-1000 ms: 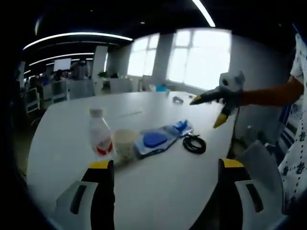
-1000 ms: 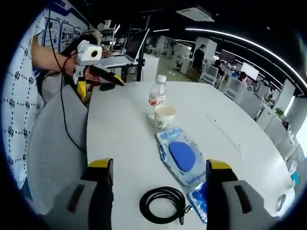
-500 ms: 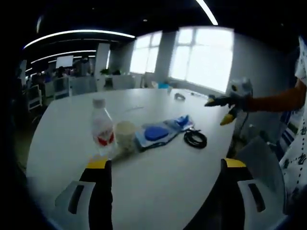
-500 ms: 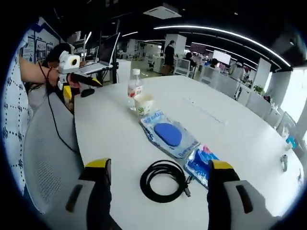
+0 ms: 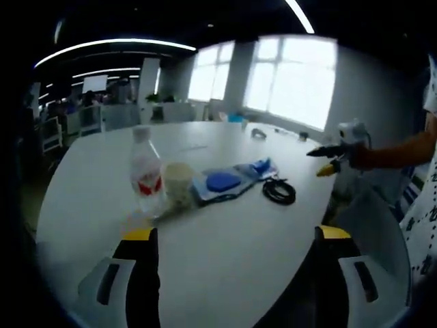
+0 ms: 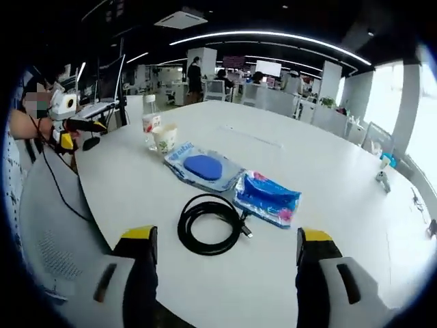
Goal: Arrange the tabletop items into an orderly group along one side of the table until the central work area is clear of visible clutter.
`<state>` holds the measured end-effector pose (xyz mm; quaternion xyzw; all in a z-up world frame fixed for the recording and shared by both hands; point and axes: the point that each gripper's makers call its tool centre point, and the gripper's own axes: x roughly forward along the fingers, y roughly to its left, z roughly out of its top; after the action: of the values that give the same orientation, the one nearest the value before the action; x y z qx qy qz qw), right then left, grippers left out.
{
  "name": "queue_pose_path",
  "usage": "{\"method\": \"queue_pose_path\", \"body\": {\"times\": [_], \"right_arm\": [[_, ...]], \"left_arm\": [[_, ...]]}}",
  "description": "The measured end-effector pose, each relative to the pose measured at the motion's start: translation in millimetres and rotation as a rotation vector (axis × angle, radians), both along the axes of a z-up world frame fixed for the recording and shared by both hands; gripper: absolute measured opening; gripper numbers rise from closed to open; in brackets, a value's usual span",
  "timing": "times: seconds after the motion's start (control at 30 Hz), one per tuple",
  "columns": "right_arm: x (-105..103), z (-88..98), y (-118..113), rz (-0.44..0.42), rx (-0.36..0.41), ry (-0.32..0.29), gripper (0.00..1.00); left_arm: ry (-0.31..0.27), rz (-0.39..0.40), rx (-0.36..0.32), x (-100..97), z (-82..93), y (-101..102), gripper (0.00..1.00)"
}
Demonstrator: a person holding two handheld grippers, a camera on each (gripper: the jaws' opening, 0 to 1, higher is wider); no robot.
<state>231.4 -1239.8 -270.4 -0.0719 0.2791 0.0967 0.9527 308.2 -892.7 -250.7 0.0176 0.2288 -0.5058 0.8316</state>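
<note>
Right gripper view, items: a row lies on the white table point(image 6: 328, 184), near the edge at the person's side. From far to near: water bottle point(image 6: 149, 130), paper cup point(image 6: 164, 137), clear pack with a blue oval pad point(image 6: 203, 168), blue snack bag point(image 6: 267, 198), coiled black cable point(image 6: 208, 223).
Contacts: the bottle and the cup stand just beside each other; the pad pack touches the snack bag; the cable lies just beside both packs.
Right gripper point(image 6: 222, 242): jaws wide apart, holding nothing, above the table edge, near the cable.
Left gripper view, items: same row from the other end, bottle point(image 5: 146, 172) nearest, then cup point(image 5: 178, 183), pad pack point(image 5: 222, 183), snack bag point(image 5: 261, 166), cable point(image 5: 278, 191).
Left gripper point(image 5: 232, 239): jaws spread, nothing between them, near the bottle.
Other gripper: the right one point(image 5: 331, 154) appears at the right over the table edge, its tips a little apart; the left one point(image 6: 72, 126) appears far left in the right gripper view, too small to judge.
Seen in right gripper view alone: small object point(image 6: 380, 179) at the far table edge, grey chair point(image 6: 48, 232) beside the table.
Seen in left gripper view alone: bright windows point(image 5: 287, 78) behind the table.
</note>
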Motion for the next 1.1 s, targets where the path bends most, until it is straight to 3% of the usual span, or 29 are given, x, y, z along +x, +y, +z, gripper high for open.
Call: {"method": "queue_pose_path", "body": {"times": [0.2,0.47,1.1], "right_arm": [[-13.5,-14.3,-4.9,-0.041,0.020,0.017,0.86],[-24.3,-16.0,2.0,-0.047,0.050,0.013,0.87],[-34.4,-13.1,11.5,0.009,0.038,0.014,0.86]], "left_arm": [[0.005,0.014,0.006,-5.4,-5.6,1.2,0.91],[0.000,0.029,0.007,-9.6,-2.8,-0.5,0.92],[-0.012,0.018,0.039,-18.0,-5.4,-4.6,0.93]]}}
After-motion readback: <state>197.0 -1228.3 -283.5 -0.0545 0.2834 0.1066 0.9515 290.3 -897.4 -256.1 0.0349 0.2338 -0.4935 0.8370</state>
